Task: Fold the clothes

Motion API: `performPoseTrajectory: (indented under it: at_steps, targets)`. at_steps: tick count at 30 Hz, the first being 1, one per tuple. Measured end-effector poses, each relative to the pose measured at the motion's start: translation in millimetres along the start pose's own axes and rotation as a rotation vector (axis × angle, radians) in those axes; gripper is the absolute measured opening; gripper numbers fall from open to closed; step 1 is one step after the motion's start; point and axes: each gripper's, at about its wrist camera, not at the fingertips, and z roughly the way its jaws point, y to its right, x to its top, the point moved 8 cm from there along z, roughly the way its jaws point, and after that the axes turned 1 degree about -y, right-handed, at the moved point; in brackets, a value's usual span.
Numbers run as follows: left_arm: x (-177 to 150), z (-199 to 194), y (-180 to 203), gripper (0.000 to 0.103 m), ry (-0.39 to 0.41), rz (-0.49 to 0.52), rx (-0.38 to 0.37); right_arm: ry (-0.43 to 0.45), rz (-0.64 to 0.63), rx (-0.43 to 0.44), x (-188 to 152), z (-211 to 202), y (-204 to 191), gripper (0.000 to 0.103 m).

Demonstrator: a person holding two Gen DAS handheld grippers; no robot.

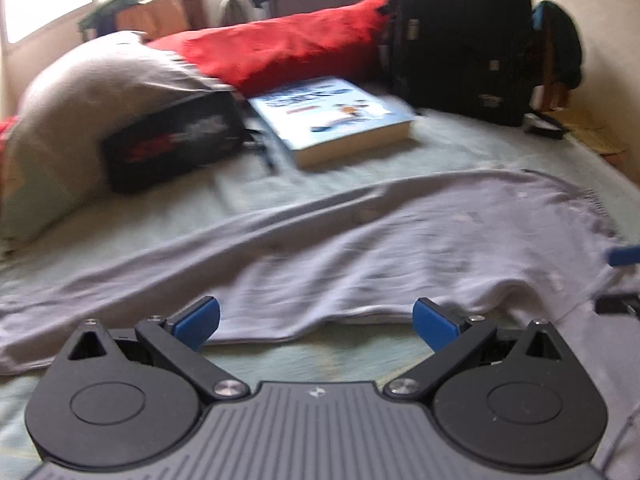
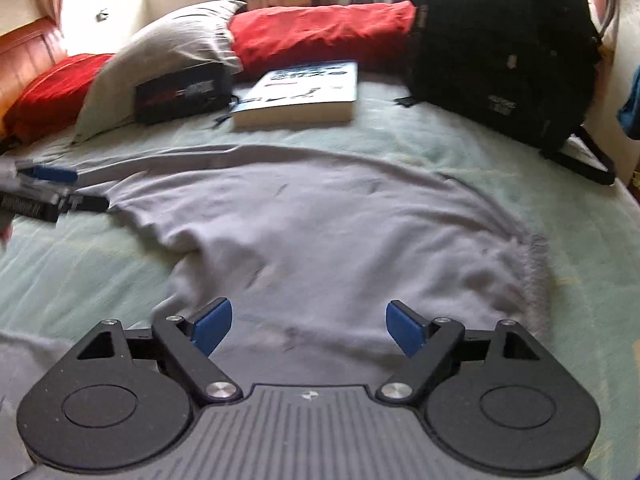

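Note:
A grey garment (image 1: 360,240) lies spread on the pale green bed sheet (image 1: 160,212); it also shows in the right wrist view (image 2: 320,232), with a ribbed edge at its right. My left gripper (image 1: 316,322) is open and empty, just above the garment's near hem. My right gripper (image 2: 308,326) is open and empty, over the garment's near part. The right gripper's blue fingertip shows at the right edge of the left wrist view (image 1: 624,256). The left gripper shows at the left edge of the right wrist view (image 2: 52,188), beside the garment's left corner.
Beyond the garment lie a thick book (image 2: 300,92), a black box (image 2: 180,92), a grey pillow (image 2: 160,56) and red pillows (image 2: 320,32). A black backpack (image 2: 500,48) stands at the back right. A wooden headboard (image 2: 24,60) is at the far left.

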Motion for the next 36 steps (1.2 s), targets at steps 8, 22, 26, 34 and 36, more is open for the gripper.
performPoseTrajectory:
  at_steps: [8,22,26,34,36]
  targets:
    - [-49,-9,-77,0.102,-0.053,-0.161,0.03,-0.032,0.03,0.03,-16,2,-7,0.09]
    - [-78,3,-182,0.102,0.039,-0.532,0.006,-0.03,-0.13,0.173,50,11,-58,0.091]
    - [-75,10,-181,0.102,0.072,-0.528,-0.024,-0.018,-0.226,0.273,86,24,-101,0.091]
    - [-69,20,-177,0.102,0.13,-0.506,-0.063,-0.024,-0.413,0.412,148,91,-191,0.081]
    - [-68,18,-176,0.102,0.135,-0.488,-0.05,-0.031,-0.455,0.407,165,118,-212,0.069]
